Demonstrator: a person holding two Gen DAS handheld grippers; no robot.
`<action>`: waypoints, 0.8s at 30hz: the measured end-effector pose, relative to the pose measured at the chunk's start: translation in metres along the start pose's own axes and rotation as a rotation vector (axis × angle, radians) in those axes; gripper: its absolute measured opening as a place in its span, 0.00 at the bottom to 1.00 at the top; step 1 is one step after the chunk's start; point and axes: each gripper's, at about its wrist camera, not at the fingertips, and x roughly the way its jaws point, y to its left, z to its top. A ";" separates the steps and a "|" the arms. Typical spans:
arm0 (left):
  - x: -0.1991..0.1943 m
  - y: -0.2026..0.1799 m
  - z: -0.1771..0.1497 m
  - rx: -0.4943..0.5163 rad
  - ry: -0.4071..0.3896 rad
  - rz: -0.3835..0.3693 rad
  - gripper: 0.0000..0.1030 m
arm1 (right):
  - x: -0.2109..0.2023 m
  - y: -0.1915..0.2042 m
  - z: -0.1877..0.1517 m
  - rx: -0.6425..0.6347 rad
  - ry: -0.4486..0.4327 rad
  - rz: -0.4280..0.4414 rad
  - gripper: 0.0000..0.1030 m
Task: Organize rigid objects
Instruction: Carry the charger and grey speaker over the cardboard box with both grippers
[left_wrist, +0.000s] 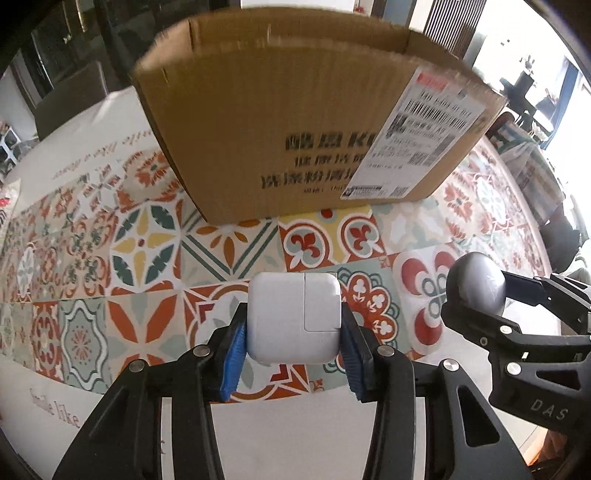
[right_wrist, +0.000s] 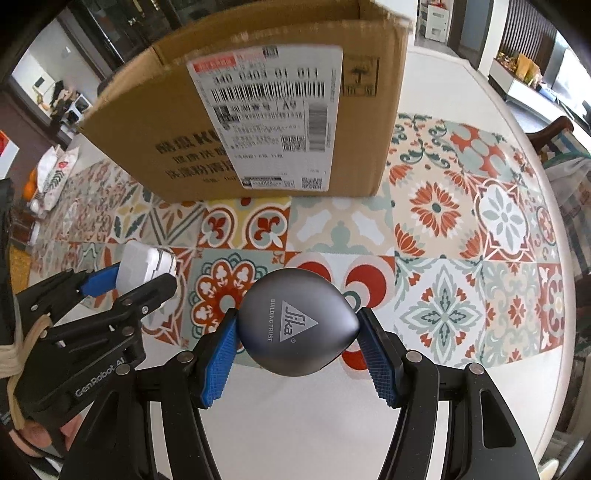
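Note:
My left gripper (left_wrist: 293, 325) is shut on a white square power adapter (left_wrist: 295, 317), its blue pads pressing both sides, held just above the patterned tablecloth. The adapter (right_wrist: 146, 264) and the left gripper (right_wrist: 133, 277) show at the left of the right wrist view. My right gripper (right_wrist: 297, 332) is shut on a grey drop-shaped gadget (right_wrist: 297, 325) with a triangle logo, lifted off the cloth. That grey gadget (left_wrist: 476, 282) also appears at the right in the left wrist view. A cardboard box (left_wrist: 295, 110) with a shipping label stands just beyond both grippers.
The round table (right_wrist: 461, 85) has a colourful tile-pattern cloth (left_wrist: 147, 251) with a white border. The cardboard box (right_wrist: 258, 110) fills the far side. Chairs and a striped cloth (left_wrist: 532, 162) stand past the table's right edge. A hand (right_wrist: 37, 432) holds the left tool.

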 end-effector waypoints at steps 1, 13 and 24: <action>-0.005 -0.001 0.002 -0.001 -0.007 0.001 0.44 | -0.004 0.000 0.000 -0.001 -0.008 0.001 0.61; -0.058 -0.006 0.013 -0.026 -0.122 0.006 0.44 | -0.063 0.012 0.002 -0.028 -0.134 0.025 0.61; -0.103 -0.008 0.020 -0.021 -0.233 0.005 0.44 | -0.107 0.021 0.005 -0.048 -0.250 0.047 0.61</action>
